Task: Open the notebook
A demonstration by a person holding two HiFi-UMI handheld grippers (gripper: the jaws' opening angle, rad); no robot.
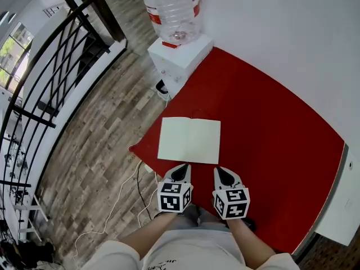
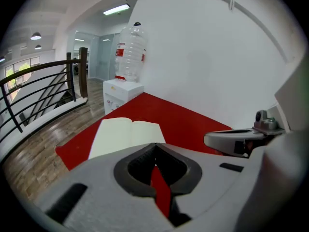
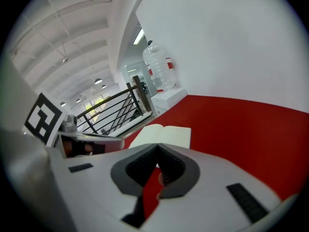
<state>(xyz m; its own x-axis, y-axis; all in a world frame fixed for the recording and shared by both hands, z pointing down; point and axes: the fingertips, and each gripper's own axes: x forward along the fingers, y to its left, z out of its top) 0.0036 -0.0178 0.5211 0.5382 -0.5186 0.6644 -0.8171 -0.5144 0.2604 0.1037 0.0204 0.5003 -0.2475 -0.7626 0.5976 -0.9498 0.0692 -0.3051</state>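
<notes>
The notebook (image 1: pixel 189 140) lies open and flat on the red table (image 1: pixel 270 151), its pale blank pages up, close to the table's edge at 6 o'clock. I hold my left gripper (image 1: pixel 181 171) and my right gripper (image 1: pixel 220 172) side by side just off that edge, both aimed toward 12 o'clock at the notebook and clear of it. The jaws of each are pressed together with nothing between them. A water bottle (image 1: pixel 170 7) stands on its white dispenser (image 1: pixel 179 58) at 12 o'clock beyond the notebook, and a black railing (image 1: pixel 45 77) runs at 9 o'clock.
</notes>
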